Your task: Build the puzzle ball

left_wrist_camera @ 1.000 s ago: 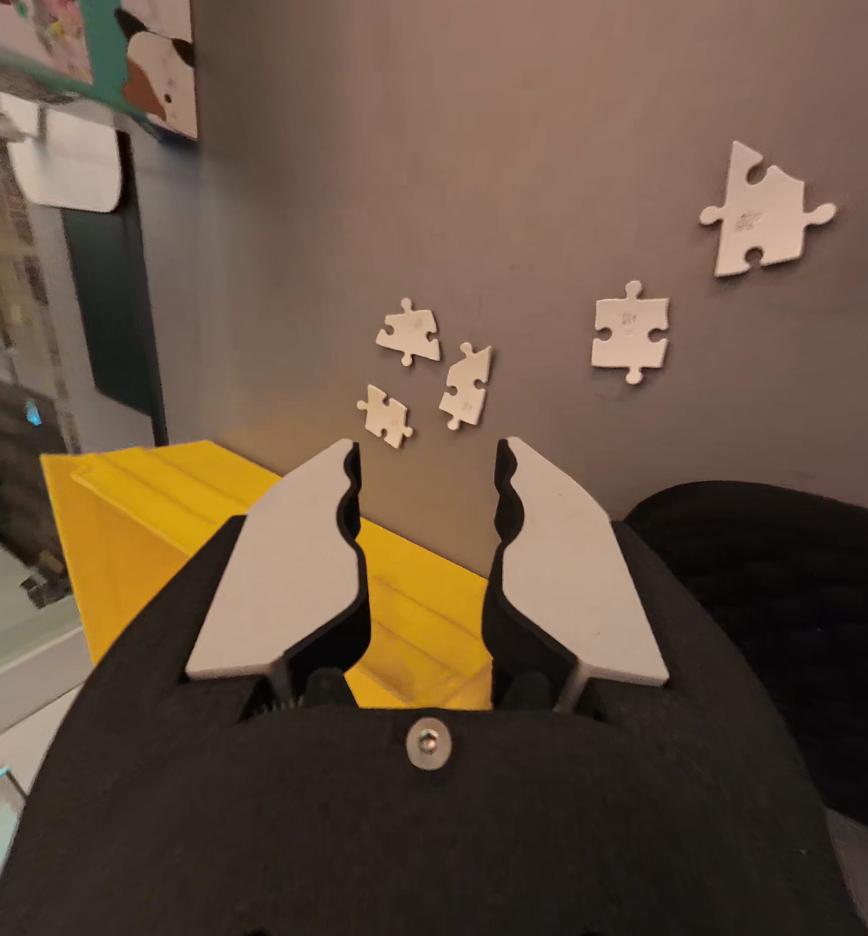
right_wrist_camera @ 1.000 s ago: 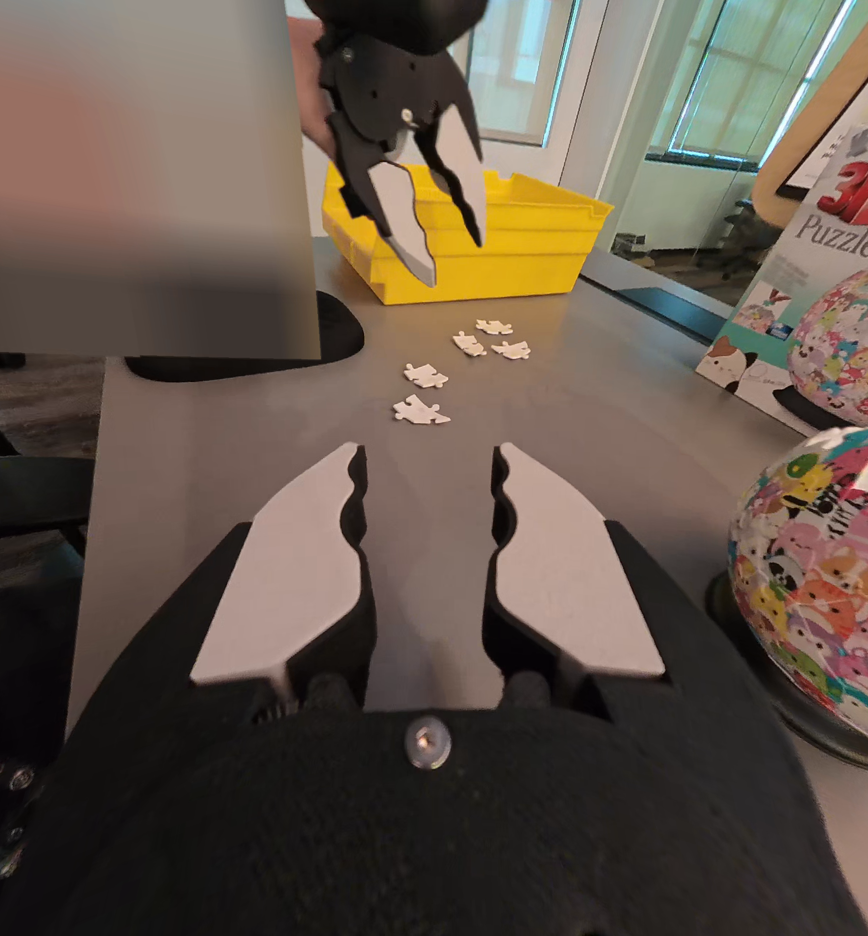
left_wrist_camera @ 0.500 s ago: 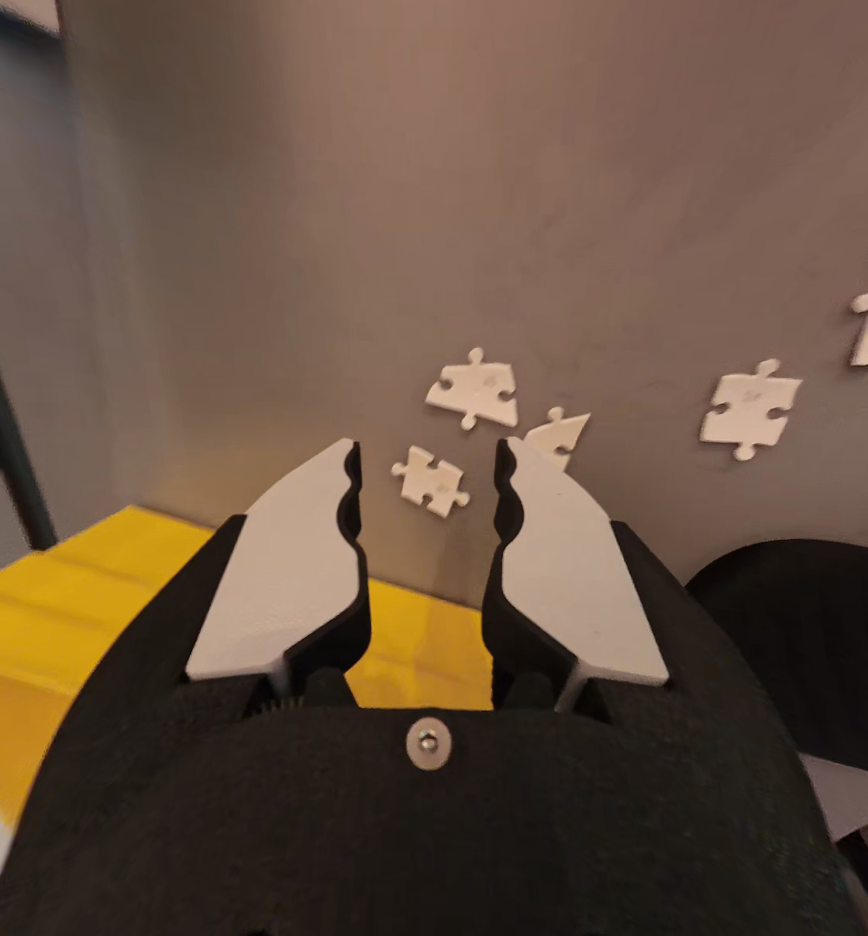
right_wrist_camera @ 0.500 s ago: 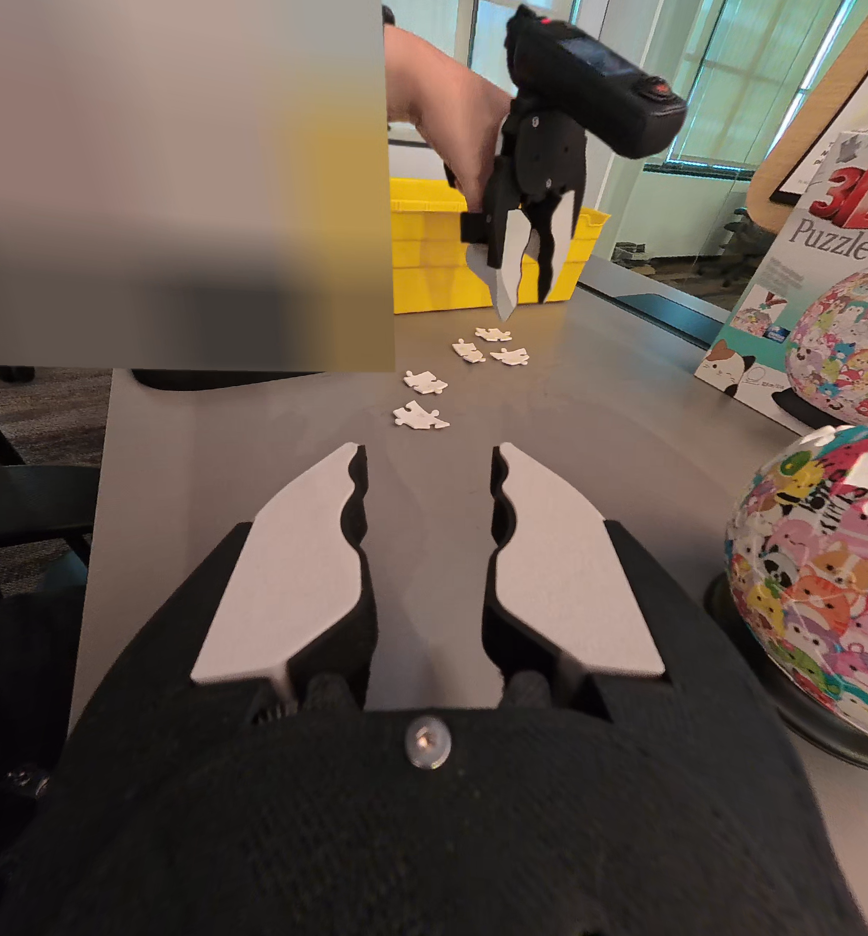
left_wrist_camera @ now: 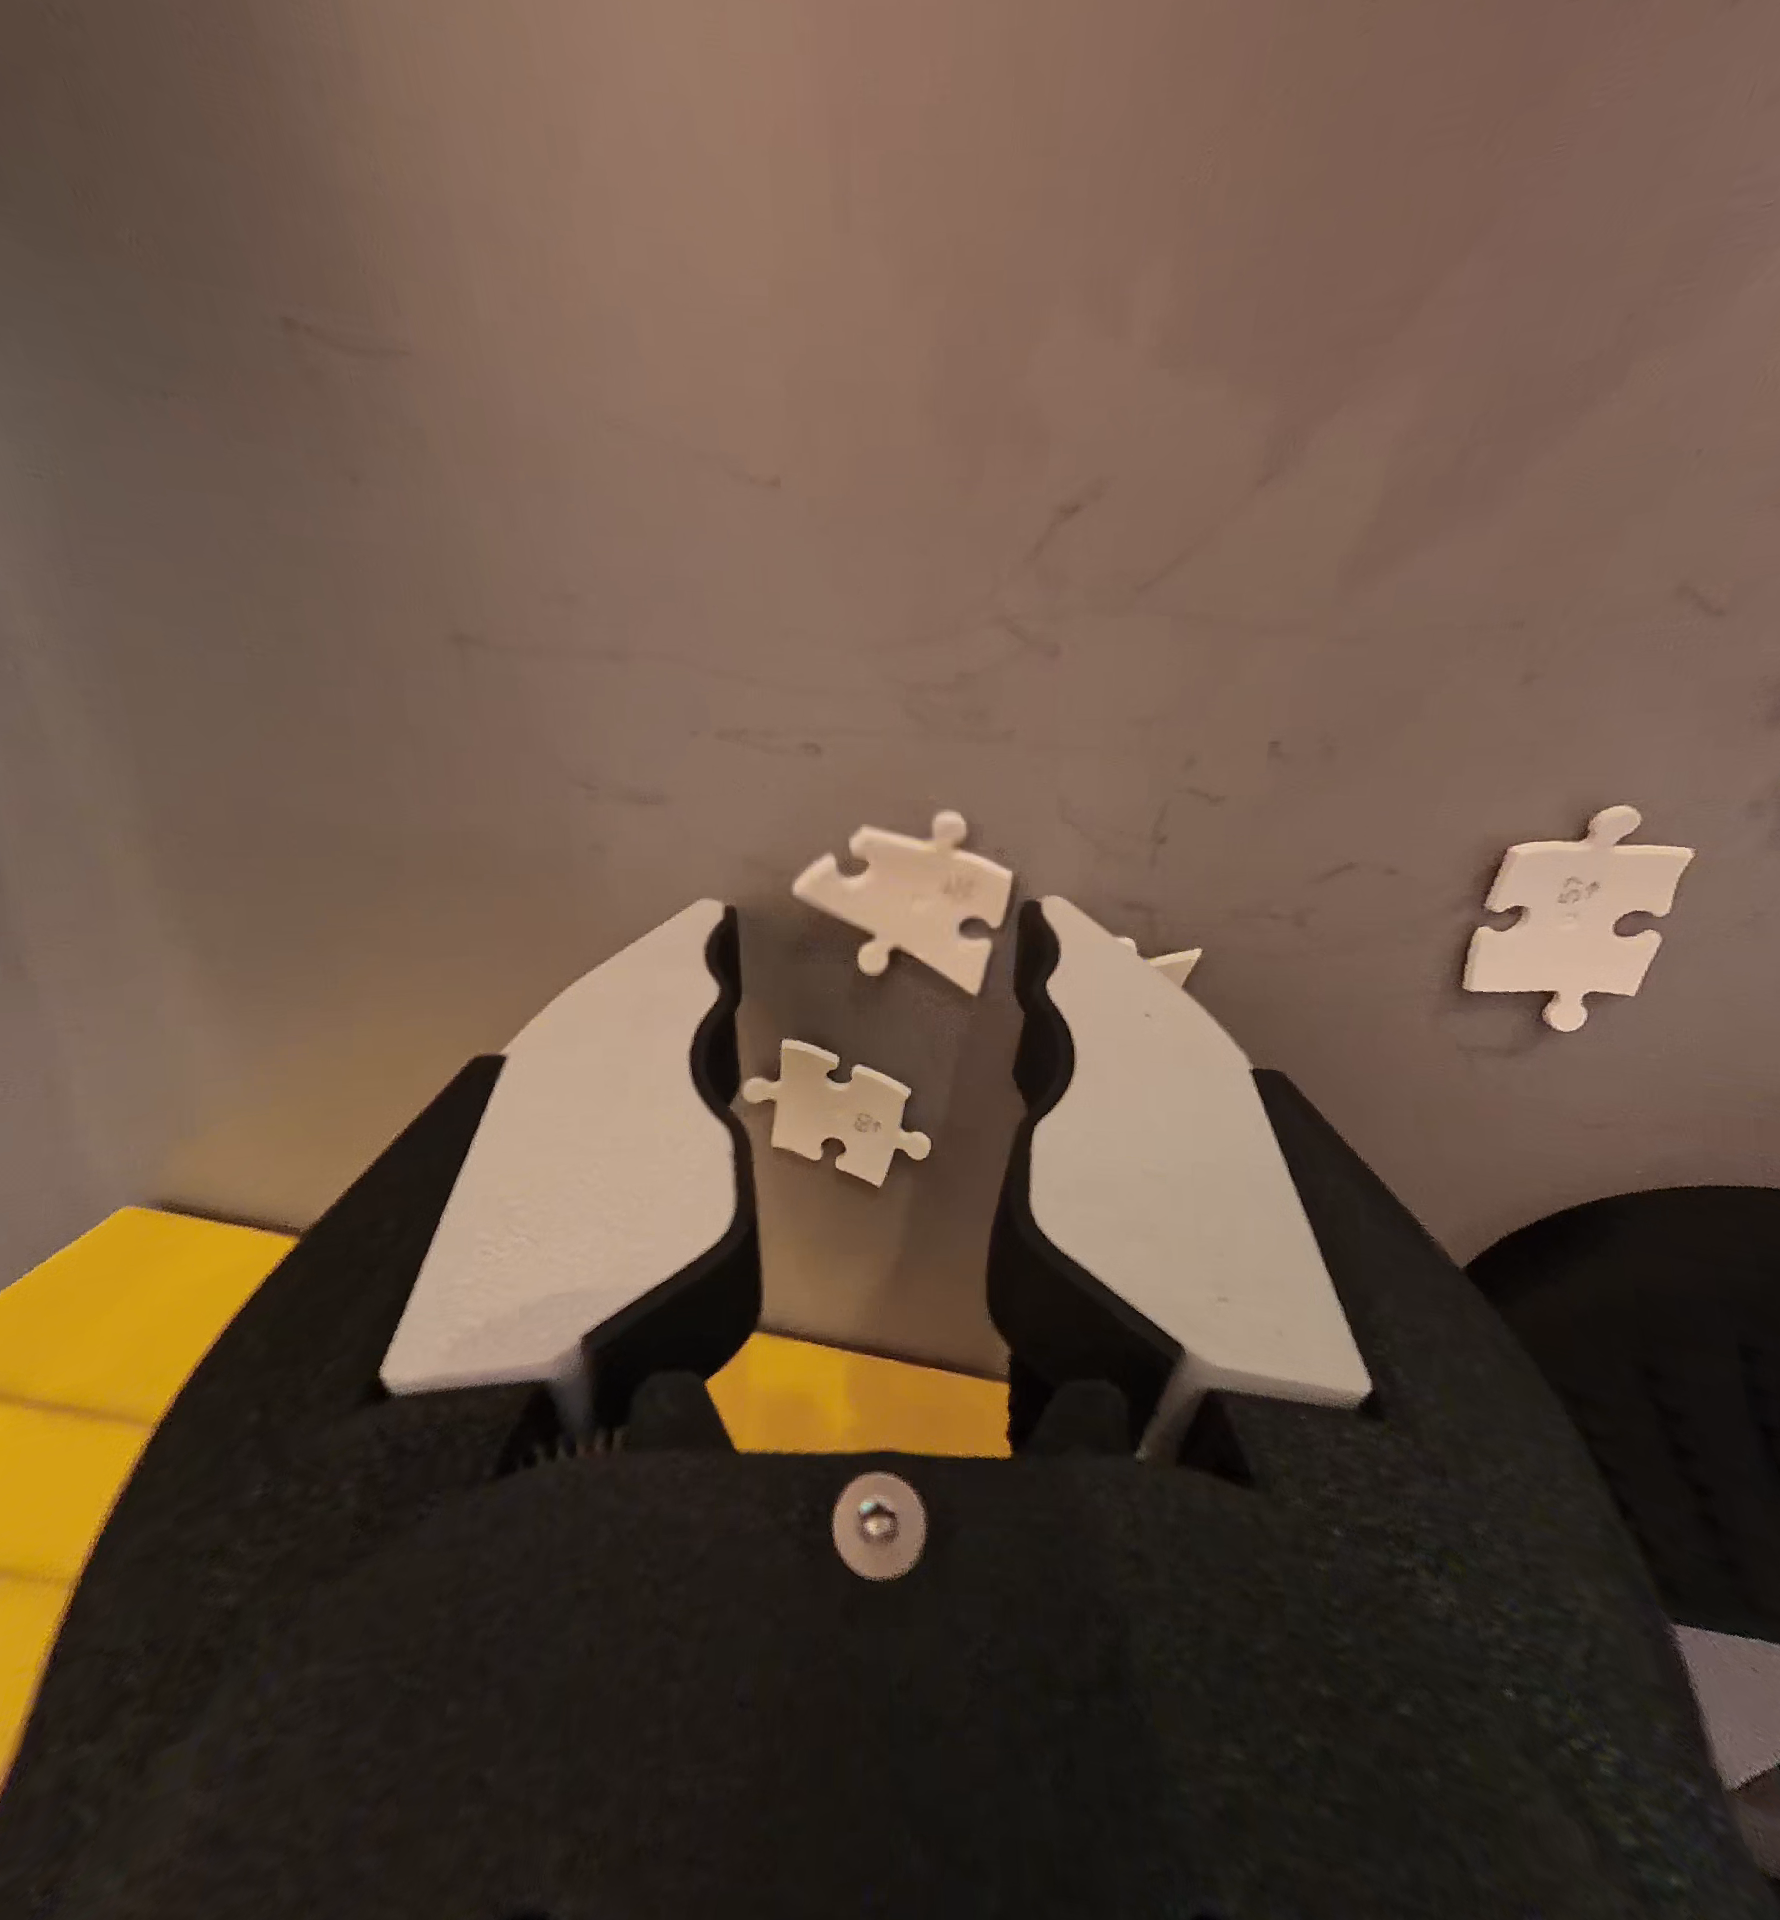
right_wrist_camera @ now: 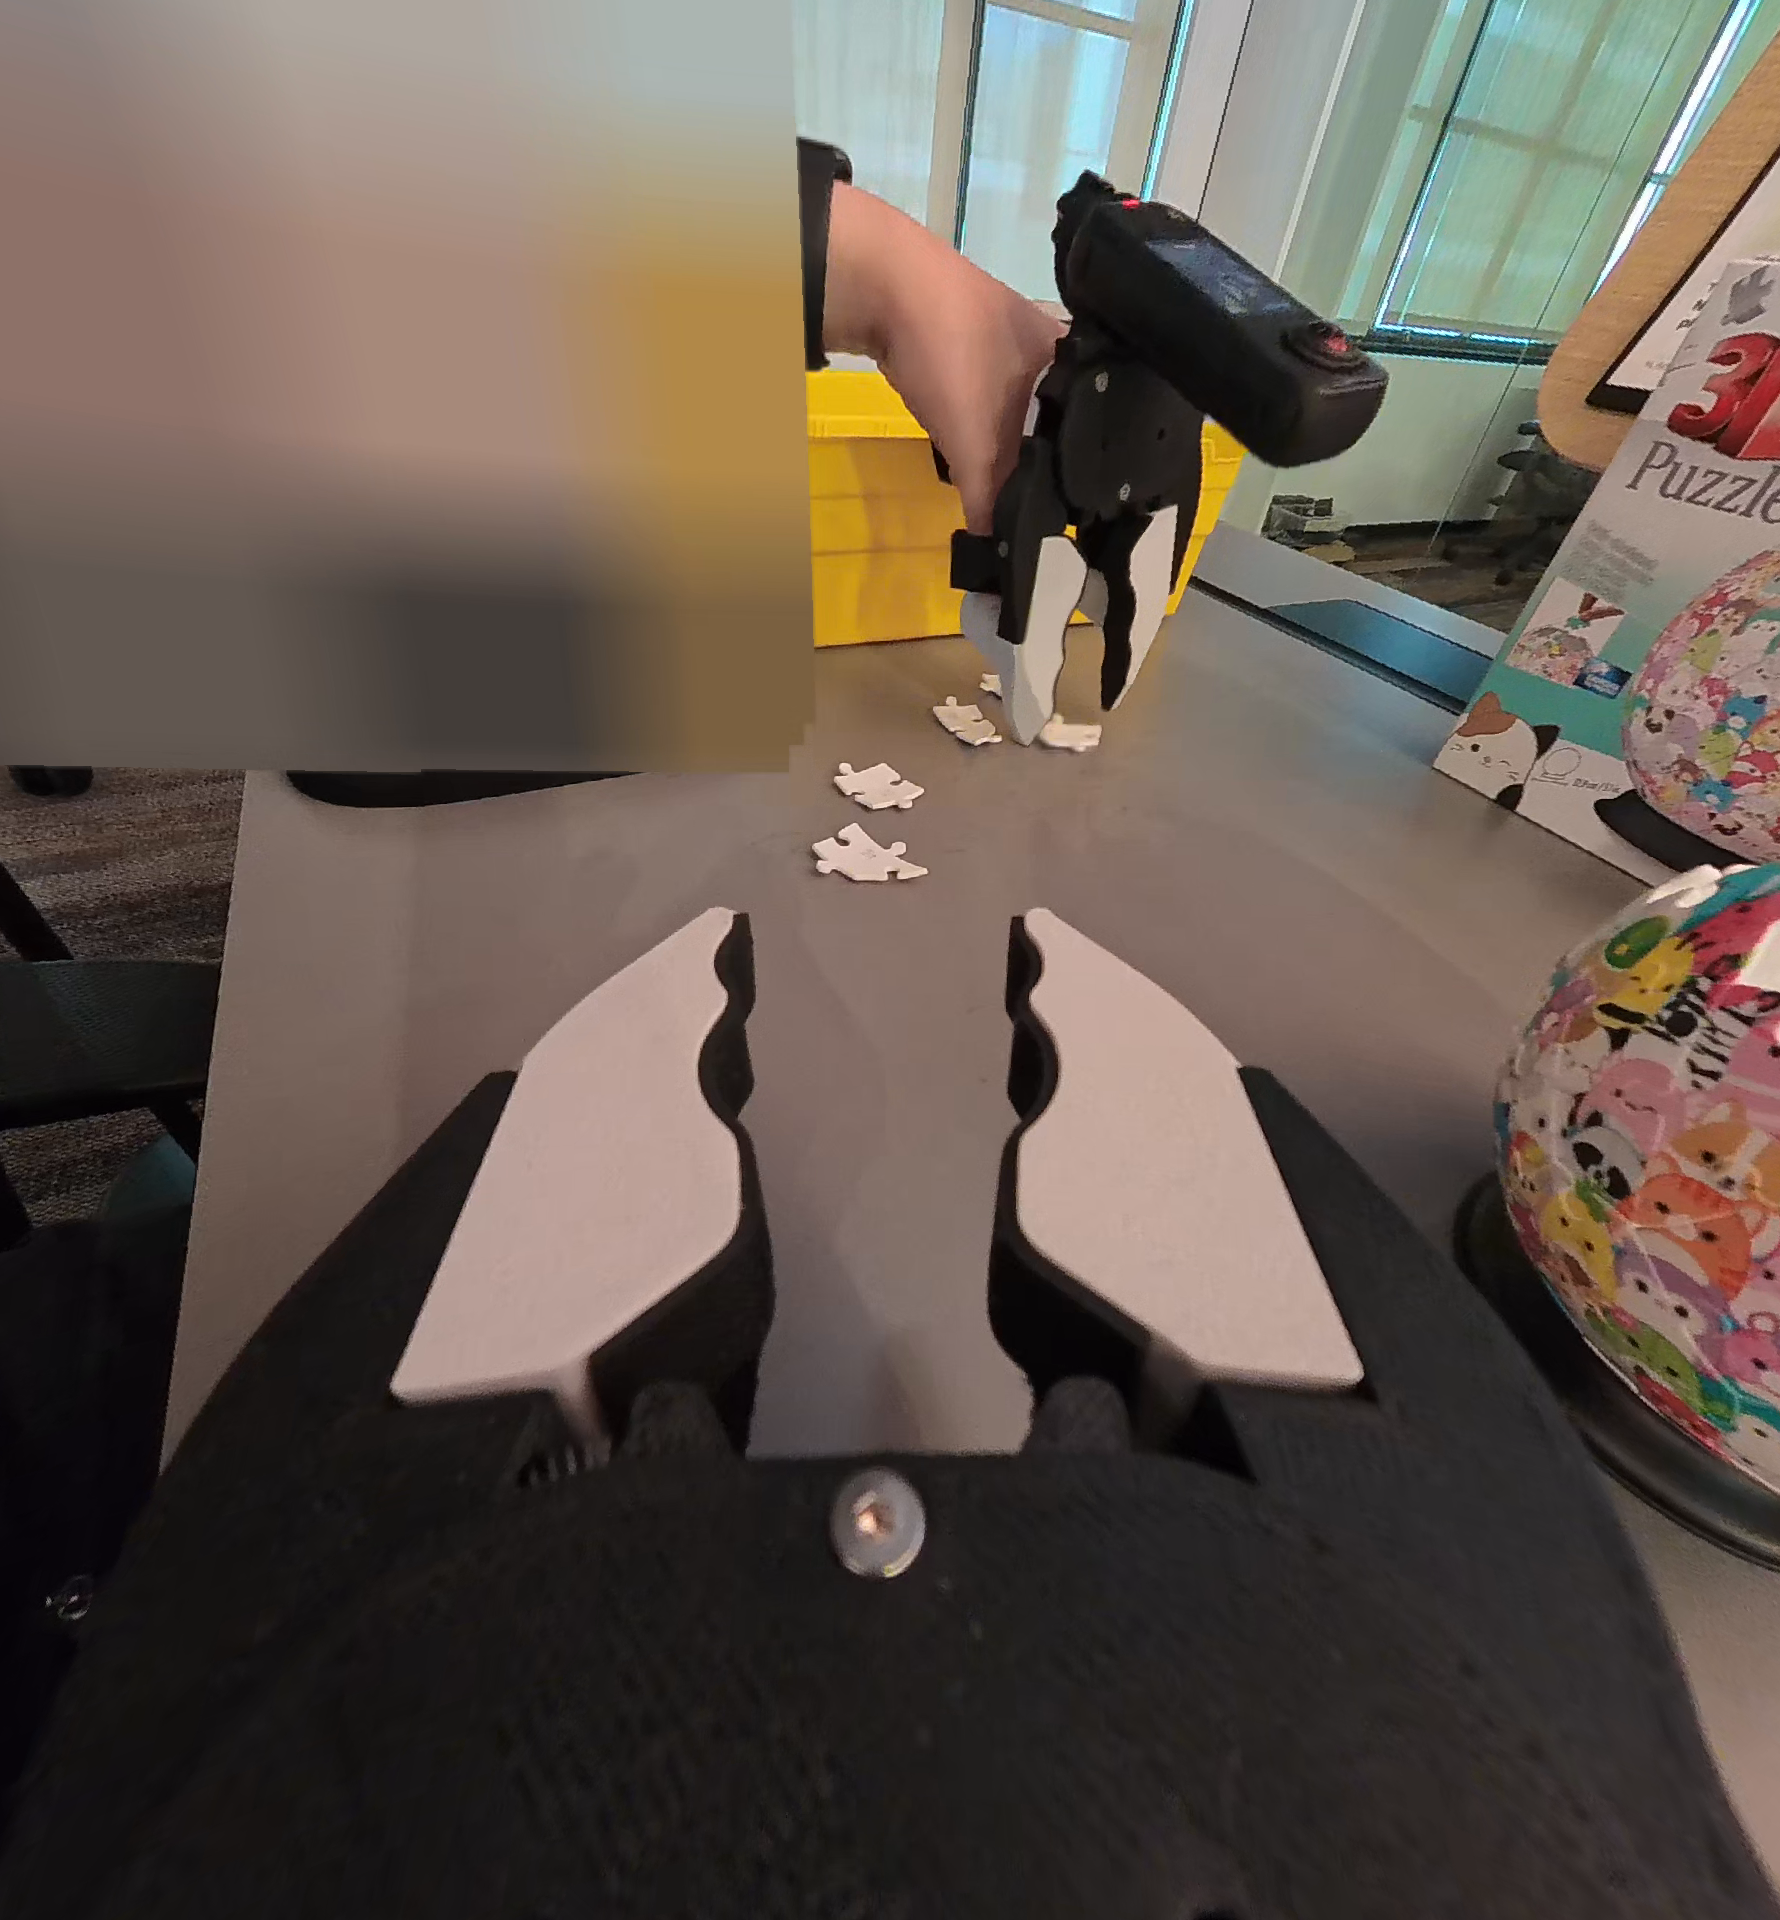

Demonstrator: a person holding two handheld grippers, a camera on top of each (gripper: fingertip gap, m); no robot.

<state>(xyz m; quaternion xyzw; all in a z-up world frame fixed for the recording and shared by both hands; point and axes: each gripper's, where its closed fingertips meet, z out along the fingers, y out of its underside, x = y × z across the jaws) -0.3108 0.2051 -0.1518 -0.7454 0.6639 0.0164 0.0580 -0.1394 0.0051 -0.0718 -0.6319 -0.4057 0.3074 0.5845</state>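
Five flat white jigsaw pieces lie face-down on a grey matte bench (right_wrist_camera: 1281, 935), the widest thing in view. At its far edge sits a yellow plastic bin (right_wrist_camera: 886, 520); along the right stands a printed cardboard puzzle box (right_wrist_camera: 1634, 582). Nearer, at the right, the colourful, partly built puzzle ball (right_wrist_camera: 1686, 1164) rests on a black ring stand (right_wrist_camera: 1551, 1340), well apart from the loose pieces. The black-bodied, white-fingered right gripper (right_wrist_camera: 878, 925) hovers low over bare bench, jaws spread wide and empty. The left gripper (left_wrist_camera: 873, 914), likewise wide and empty, points steeply down over the far cluster, bracketing a small white tabbed piece (left_wrist_camera: 840, 1127), with a larger white piece (left_wrist_camera: 912, 899) just beyond its tips. Risk, judging from this: so thin a piece lying flat offers little edge, so closing fingers could skate over it, flick it aside, or catch the neighbouring piece too.
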